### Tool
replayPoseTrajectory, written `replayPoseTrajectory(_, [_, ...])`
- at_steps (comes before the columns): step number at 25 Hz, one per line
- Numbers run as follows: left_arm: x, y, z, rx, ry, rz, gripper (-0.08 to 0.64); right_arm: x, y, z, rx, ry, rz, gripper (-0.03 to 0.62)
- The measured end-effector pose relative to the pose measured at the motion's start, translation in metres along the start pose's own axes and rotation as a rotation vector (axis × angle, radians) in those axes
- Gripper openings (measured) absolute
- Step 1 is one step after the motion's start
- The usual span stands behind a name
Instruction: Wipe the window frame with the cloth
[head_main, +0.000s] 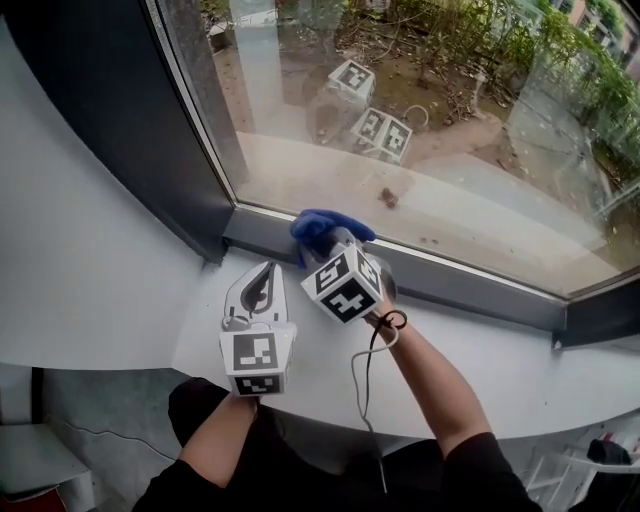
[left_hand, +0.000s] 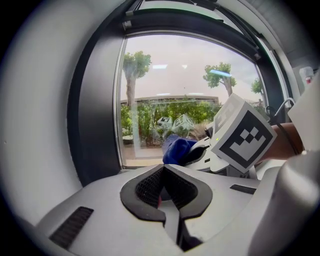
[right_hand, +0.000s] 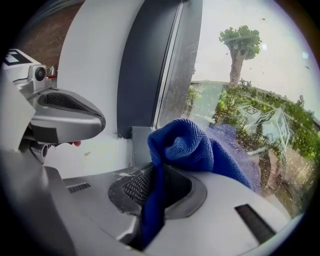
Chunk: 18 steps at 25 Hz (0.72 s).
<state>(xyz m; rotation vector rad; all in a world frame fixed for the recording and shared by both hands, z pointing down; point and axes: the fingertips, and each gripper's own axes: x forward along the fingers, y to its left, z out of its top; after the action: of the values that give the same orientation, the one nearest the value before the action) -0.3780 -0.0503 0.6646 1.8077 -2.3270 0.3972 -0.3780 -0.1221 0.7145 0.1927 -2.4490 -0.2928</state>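
A blue cloth (head_main: 325, 229) is bunched against the dark window frame (head_main: 470, 286) at the bottom of the glass. My right gripper (head_main: 335, 250) is shut on the cloth (right_hand: 192, 147), which folds down between its jaws and bulges ahead of them toward the pane. My left gripper (head_main: 262, 285) rests on the white sill (head_main: 300, 350) just left of the right one, shut with nothing between its pads. In the left gripper view the cloth (left_hand: 176, 149) shows beside the right gripper's marker cube (left_hand: 243, 135).
The dark vertical frame post (head_main: 130, 110) and white wall (head_main: 70, 260) stand to the left. The glass (head_main: 420, 120) reflects both marker cubes. A cable (head_main: 365, 380) trails from the right gripper along the person's forearm. The sill's front edge lies near the person.
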Motion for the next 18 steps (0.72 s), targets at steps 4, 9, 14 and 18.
replayPoseTrajectory(4, [0.003,-0.014,0.004,0.020,0.011,-0.022,0.006,-0.007,-0.005,-0.006,0.004,-0.003,-0.013,0.040])
replayPoseTrajectory(9, [0.008,-0.026,-0.003,0.041,0.012,-0.059,0.006,-0.014,-0.010,-0.014,0.010,-0.004,-0.025,0.040])
replayPoseTrajectory(14, [0.010,-0.035,-0.004,0.052,0.014,-0.071,0.006,-0.021,-0.012,-0.021,0.006,-0.005,-0.032,0.040])
replayPoseTrajectory(18, [0.014,-0.043,-0.006,0.047,0.013,-0.082,0.006,-0.028,-0.016,-0.027,0.005,-0.010,-0.036,0.040])
